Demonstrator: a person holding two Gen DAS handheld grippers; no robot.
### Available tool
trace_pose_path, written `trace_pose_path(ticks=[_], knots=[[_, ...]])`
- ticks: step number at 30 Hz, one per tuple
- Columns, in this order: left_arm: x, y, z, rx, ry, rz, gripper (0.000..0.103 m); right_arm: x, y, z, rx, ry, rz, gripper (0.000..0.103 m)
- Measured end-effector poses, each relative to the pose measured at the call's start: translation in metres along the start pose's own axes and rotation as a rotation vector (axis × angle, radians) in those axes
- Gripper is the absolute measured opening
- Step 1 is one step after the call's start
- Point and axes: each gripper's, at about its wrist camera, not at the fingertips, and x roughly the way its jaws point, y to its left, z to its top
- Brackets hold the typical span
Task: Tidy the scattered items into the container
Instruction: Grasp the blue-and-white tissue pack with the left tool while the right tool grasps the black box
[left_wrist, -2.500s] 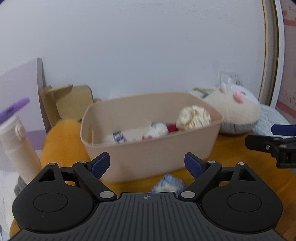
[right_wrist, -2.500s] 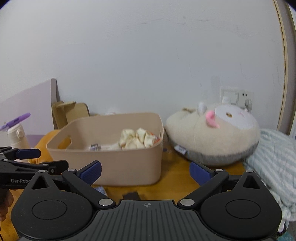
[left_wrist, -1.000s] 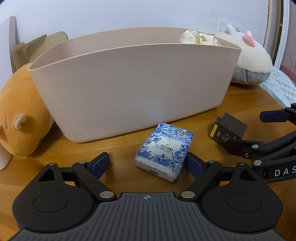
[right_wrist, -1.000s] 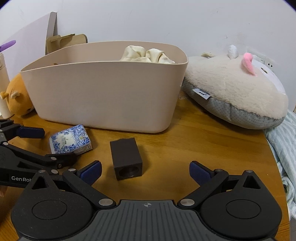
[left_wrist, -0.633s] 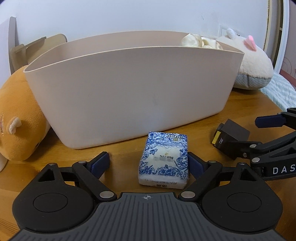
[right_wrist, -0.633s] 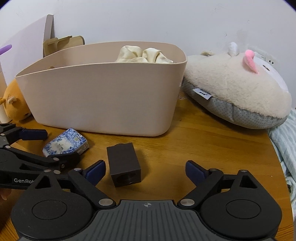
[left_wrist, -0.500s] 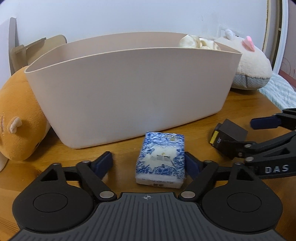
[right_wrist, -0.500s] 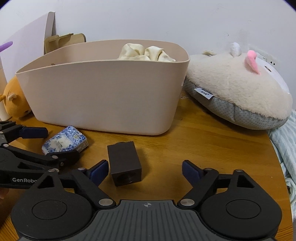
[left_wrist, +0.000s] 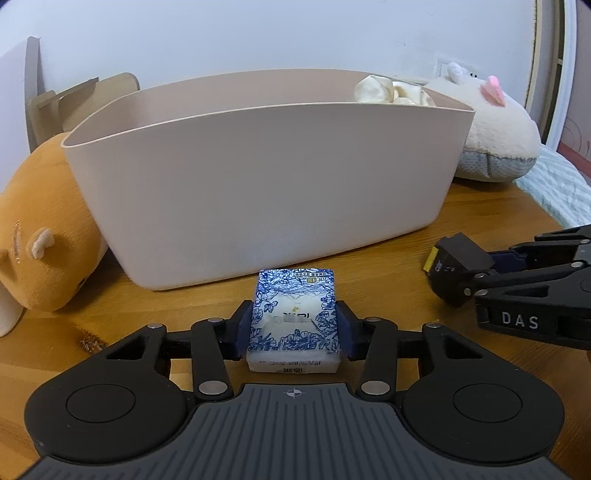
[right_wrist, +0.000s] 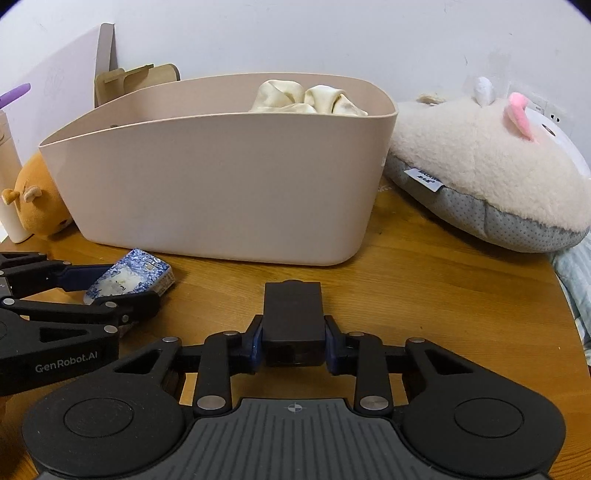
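A blue-and-white floral tissue pack (left_wrist: 294, 317) lies on the wooden table in front of the beige bin (left_wrist: 258, 192). My left gripper (left_wrist: 294, 328) is closing on it, and both blue pads touch the pack's sides. A dark rectangular block (right_wrist: 292, 314) lies to its right on the table. My right gripper (right_wrist: 293, 347) is closing on it, with its pads against the block's two sides. Each gripper also shows in the other's view: the left gripper (right_wrist: 110, 291) on the tissue pack (right_wrist: 129, 275), the right gripper (left_wrist: 491, 273) on the block (left_wrist: 456, 262). Cream cloth (right_wrist: 306, 98) sits inside the bin (right_wrist: 221, 184).
An orange plush (left_wrist: 40, 236) leans on the bin's left end. A cream plush with a pink ear (right_wrist: 480, 173) lies to the right, and striped cloth (left_wrist: 557, 188) beyond it. A wooden stand (right_wrist: 136, 79) and a white bottle (right_wrist: 9, 184) stand at the back left.
Both pairs of jaws have narrowed from wide open onto their items. The tissue pack has turned straight between the left fingers. The dark block now sits centred between the right fingers.
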Motion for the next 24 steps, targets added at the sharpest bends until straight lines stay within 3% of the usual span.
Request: trace_pose_path(ticks=[8, 19, 24], knots=[[-0.016, 0.002, -0.005, 0.005, -0.009, 0.029, 0.046, -0.016, -0.008, -0.002, 0.028, -0.032, 0.005, 0.029], [-0.059, 0.01, 0.007, -0.006, -0.092, 0.035, 0.046, -0.051, 0.002, 0.008, 0.005, -0.099, 0.009, 0.029], [-0.075, 0.011, 0.015, -0.024, -0.134, 0.028, 0.046, -0.077, 0.011, 0.018, -0.009, -0.172, 0.012, 0.029]])
